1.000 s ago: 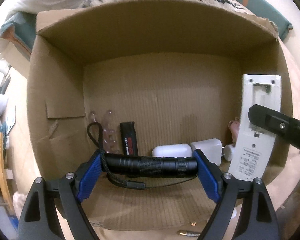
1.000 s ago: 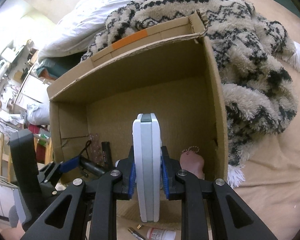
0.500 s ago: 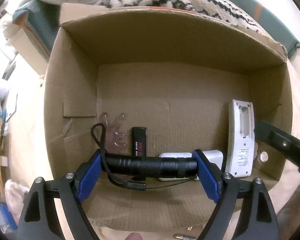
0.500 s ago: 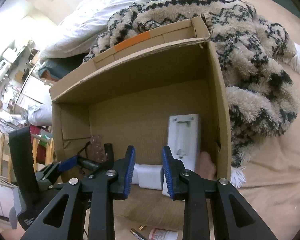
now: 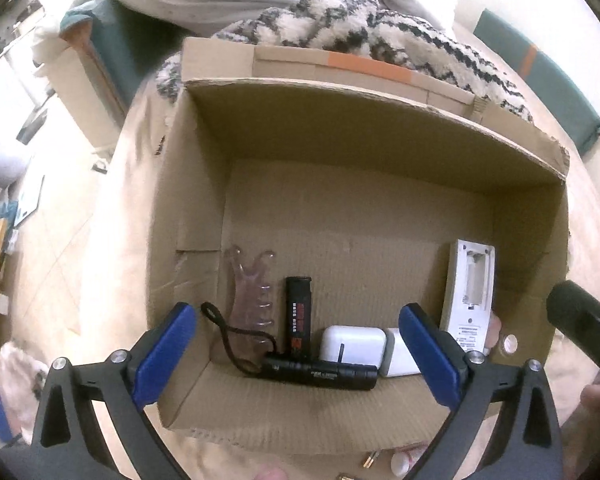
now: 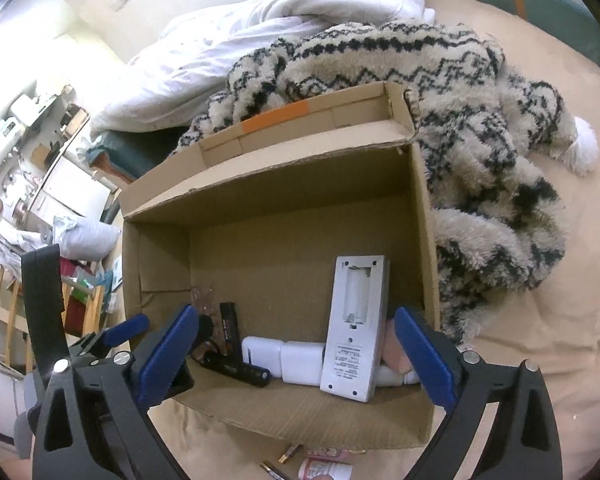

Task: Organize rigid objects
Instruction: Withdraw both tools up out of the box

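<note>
An open cardboard box (image 5: 380, 216) (image 6: 276, 248) lies on the bed. Inside, along the near side, lie a black flashlight (image 5: 320, 376) (image 6: 240, 370) with a wrist cord, a black lighter (image 5: 299, 312) (image 6: 229, 326), a clear pink comb (image 5: 252, 292), two white cases (image 5: 354, 344) (image 6: 284, 356) and a white remote (image 5: 470, 296) (image 6: 356, 324) lying back side up with its battery bay uncovered. My left gripper (image 5: 296, 356) is open and empty above the flashlight. My right gripper (image 6: 296, 356) is open and empty above the remote.
A patterned fluffy blanket (image 6: 460, 92) lies behind and right of the box, a white duvet (image 6: 284, 24) beyond it. Loose batteries (image 6: 290, 450) and a small bottle (image 6: 324, 470) lie on the beige sheet in front of the box. Room clutter is at the left.
My left gripper opened and let go of the flashlight, which now lies in the box. My right gripper released the remote into the box and opened wide. Both pulled back.
</note>
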Demonstrator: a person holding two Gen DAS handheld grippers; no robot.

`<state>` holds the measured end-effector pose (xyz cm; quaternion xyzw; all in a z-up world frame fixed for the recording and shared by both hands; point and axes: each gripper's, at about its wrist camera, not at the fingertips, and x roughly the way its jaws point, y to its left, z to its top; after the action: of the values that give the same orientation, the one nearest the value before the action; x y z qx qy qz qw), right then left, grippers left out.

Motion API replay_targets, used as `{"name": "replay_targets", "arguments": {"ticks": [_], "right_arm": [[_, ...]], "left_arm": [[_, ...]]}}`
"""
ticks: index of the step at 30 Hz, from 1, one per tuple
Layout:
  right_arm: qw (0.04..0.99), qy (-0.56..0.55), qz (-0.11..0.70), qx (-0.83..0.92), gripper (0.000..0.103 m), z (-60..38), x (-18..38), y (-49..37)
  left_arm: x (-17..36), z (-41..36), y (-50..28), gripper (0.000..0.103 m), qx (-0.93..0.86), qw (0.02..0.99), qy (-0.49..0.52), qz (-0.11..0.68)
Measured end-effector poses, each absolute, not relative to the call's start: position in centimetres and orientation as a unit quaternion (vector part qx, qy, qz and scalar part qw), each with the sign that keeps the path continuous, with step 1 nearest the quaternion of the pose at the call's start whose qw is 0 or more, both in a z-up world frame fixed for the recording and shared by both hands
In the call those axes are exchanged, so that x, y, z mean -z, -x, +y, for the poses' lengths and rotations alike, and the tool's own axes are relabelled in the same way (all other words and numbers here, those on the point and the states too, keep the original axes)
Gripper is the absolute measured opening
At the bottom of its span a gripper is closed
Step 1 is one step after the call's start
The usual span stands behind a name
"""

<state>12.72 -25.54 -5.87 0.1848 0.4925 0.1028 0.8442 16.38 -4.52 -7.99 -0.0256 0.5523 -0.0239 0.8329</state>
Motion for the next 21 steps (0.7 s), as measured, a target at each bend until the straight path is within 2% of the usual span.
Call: {"name": "replay_targets", "arguments": {"ticks": [21], "right_arm": [[0.836,-0.162,0.517,-0.088,0.103,-26.4,4.0,-8.2]], "left_arm": [[3.1,-3.0,-11.0,0.101,0.033,0.849,-0.020,0.528]]}}
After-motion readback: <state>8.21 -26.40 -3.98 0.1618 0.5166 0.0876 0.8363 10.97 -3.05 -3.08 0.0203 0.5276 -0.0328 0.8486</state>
